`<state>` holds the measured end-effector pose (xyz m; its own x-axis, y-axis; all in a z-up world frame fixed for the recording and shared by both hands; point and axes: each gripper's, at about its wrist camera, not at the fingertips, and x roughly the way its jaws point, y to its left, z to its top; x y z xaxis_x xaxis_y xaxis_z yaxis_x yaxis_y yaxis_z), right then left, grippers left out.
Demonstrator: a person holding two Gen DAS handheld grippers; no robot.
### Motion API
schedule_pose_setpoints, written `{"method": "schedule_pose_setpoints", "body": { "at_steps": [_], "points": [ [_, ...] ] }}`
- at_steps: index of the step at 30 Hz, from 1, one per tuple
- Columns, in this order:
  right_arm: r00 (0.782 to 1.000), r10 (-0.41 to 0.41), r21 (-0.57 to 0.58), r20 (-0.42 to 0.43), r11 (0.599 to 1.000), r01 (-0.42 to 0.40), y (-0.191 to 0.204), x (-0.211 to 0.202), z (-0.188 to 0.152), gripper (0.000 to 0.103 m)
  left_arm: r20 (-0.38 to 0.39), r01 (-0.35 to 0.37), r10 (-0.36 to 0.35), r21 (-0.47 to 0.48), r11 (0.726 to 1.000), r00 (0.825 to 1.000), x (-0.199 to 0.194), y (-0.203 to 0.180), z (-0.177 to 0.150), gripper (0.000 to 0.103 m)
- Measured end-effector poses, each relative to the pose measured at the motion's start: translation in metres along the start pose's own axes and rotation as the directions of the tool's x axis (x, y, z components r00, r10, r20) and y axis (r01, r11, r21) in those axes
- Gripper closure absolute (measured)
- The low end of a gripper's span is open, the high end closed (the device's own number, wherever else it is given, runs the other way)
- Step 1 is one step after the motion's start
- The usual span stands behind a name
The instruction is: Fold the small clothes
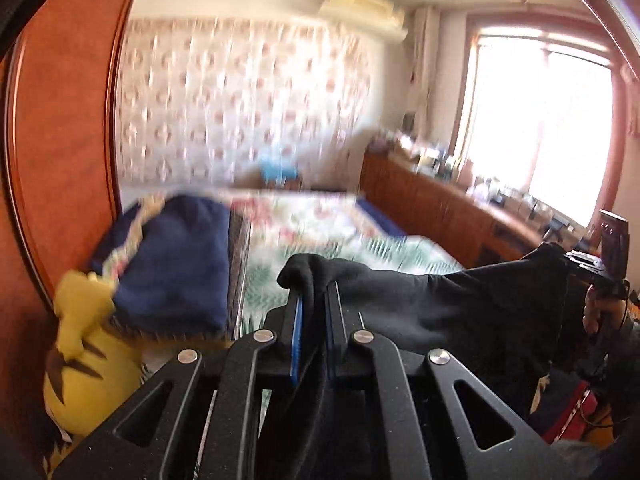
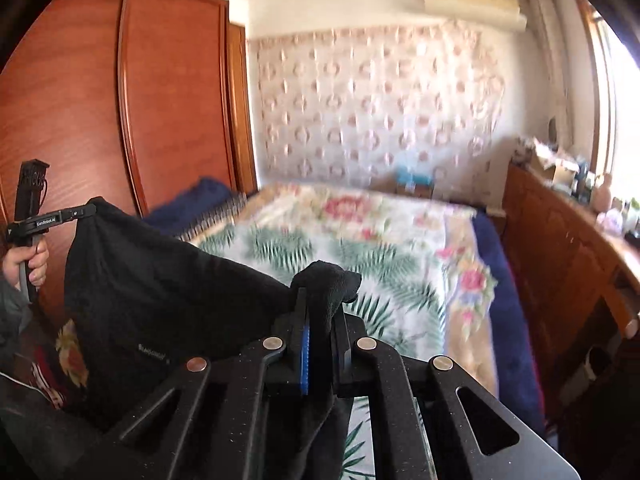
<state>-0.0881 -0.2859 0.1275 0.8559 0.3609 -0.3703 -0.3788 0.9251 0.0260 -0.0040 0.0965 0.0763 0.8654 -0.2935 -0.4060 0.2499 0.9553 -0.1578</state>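
Black garment (image 1: 460,304) hangs stretched above the floral bedspread (image 2: 360,248), 2 corners pinched: left gripper (image 1: 314,300) clamps one, right gripper (image 2: 320,312) clamps the other.

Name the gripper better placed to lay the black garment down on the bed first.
Probably right. The right gripper holds its corner of the black garment directly over the bed. The left gripper, also clamped, sits nearer the bed's edge by the pillow.

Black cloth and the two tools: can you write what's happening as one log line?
phase: lifted, spread | left tool: shut on black cloth | right tool: shut on black cloth | cloth: stretched between tools above bed
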Motion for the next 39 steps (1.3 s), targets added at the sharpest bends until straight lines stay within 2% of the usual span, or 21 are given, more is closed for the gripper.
{"method": "schedule_pose_setpoints", "body": {
  "at_steps": [5,11,19,22,26,28,32,35,39],
  "points": [
    [0.993,-0.020,-0.033,0.118,0.999,0.024,0.003,-0.064,0.032,0.096,0.152,0.011,-0.018,0.042,0.999,0.988,-0.056,-0.017,0.039,0.093],
    [0.975,-0.035,-0.090,0.221,0.994,0.056,0.014,-0.118,0.062,0.097,0.241,0.015,-0.033,0.077,0.997,0.970,-0.087,-0.020,0.068,0.093],
    [0.942,-0.043,-0.162,0.332,0.981,0.102,0.031,-0.157,0.079,0.097,0.354,-0.001,-0.037,0.106,0.994,0.935,-0.122,-0.021,0.096,0.093],
    [0.932,-0.048,-0.173,0.358,0.978,0.117,0.030,-0.153,0.082,0.097,0.382,-0.018,-0.027,0.115,0.993,0.924,-0.127,-0.019,0.109,0.093],
    [0.930,-0.075,-0.171,0.359,0.975,0.145,0.028,-0.133,0.069,0.097,0.375,-0.029,-0.018,0.118,0.993,0.927,-0.108,-0.010,0.121,0.093],
    [0.938,-0.084,-0.164,0.335,0.976,0.146,0.033,-0.105,0.058,0.097,0.346,-0.030,-0.010,0.110,0.993,0.938,-0.087,-0.002,0.121,0.093],
    [0.958,-0.110,-0.145,0.266,0.977,0.153,0.023,-0.059,0.068,0.097,0.280,-0.077,0.045,0.105,0.991,0.959,-0.037,0.010,0.111,0.093],
    [0.973,-0.126,-0.122,0.195,0.981,0.151,0.006,-0.004,0.066,0.097,0.212,-0.115,0.092,0.097,0.989,0.973,0.018,0.029,0.098,0.093],
    [0.982,-0.160,-0.077,0.096,0.983,0.168,-0.020,0.088,0.059,0.097,0.115,-0.163,0.153,0.081,0.983,0.981,0.092,0.055,0.081,0.093]
  ]
}}
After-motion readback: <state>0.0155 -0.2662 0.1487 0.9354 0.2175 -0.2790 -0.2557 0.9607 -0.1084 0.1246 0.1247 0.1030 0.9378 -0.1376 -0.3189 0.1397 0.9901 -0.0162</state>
